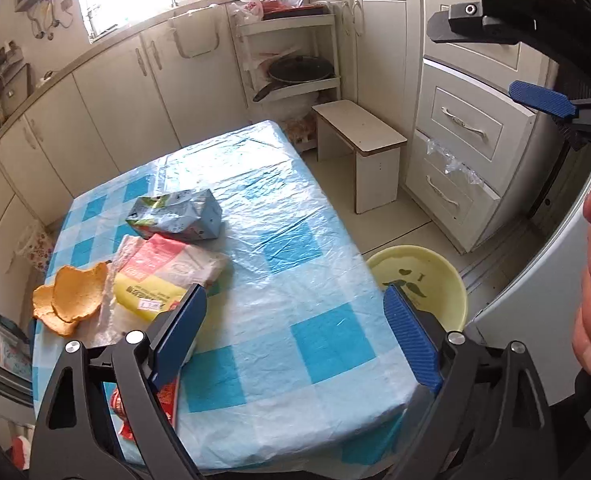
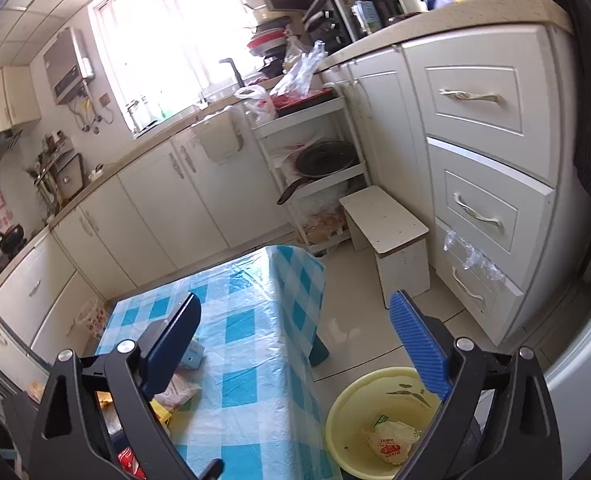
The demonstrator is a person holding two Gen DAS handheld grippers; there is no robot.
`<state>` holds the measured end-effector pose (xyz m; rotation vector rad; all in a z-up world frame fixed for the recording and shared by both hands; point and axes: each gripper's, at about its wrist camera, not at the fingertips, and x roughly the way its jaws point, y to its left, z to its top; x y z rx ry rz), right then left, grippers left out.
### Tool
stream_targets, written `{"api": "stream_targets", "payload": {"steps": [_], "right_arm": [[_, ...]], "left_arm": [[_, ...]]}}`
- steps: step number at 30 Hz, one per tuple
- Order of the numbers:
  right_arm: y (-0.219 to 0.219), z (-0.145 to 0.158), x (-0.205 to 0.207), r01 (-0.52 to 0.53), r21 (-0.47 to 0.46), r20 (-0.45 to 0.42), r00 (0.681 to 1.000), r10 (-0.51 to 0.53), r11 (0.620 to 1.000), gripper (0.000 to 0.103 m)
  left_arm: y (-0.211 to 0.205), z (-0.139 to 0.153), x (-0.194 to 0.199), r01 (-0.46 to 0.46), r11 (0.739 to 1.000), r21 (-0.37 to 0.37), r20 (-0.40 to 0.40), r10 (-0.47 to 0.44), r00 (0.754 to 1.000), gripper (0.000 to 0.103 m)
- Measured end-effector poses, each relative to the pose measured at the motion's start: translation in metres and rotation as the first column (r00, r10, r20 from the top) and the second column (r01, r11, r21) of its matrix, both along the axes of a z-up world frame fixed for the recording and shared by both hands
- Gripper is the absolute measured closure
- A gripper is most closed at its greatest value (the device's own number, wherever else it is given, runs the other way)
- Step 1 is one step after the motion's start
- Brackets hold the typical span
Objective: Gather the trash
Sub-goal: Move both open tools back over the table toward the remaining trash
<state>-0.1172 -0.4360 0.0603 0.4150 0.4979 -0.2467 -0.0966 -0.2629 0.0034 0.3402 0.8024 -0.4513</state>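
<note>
The red wrapper lies half hidden behind the left tool.

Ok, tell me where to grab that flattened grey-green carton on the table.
Grip the grey-green carton across its narrow width near the squared, still boxy right end, coming from above with the left hand-held gripper, which is open and empty. It lies flat on the table, so a low side approach would likely just push it.

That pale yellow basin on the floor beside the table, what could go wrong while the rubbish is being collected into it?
1. The pale yellow plastic basin sits below the table's edge, so a crumpled wrapper dropped from above could miss it.
2. The clear plastic sheet over the blue checked tablecloth looks slippery; the grey-green carton may slide.
3. The brittle orange peel pieces near the edge could crumble or fall.
</note>
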Motion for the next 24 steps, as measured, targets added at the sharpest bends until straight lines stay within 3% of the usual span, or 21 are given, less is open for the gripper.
{"api": "stream_targets", "payload": {"steps": [8, 24], "right_arm": [[0.041, -0.010, 0.017, -0.086, -0.054, -0.048, 0.995, 0.083, 0.995, 0.011], [0.117, -0.042, 0.052, -0.252, -0.142, -0.185, 0.957, 0.225, 0.957, 0.011]], "left_arm": [[0.059, -0.001, 0.013, -0.062, 0.998, -0.004, -0.021, 0.062, 0.998, 0.013], [0.127, -0.015, 0.037, -0.152, 0.987, -0.042, -0.081, 0.148, 0.986, 0.012]]}}
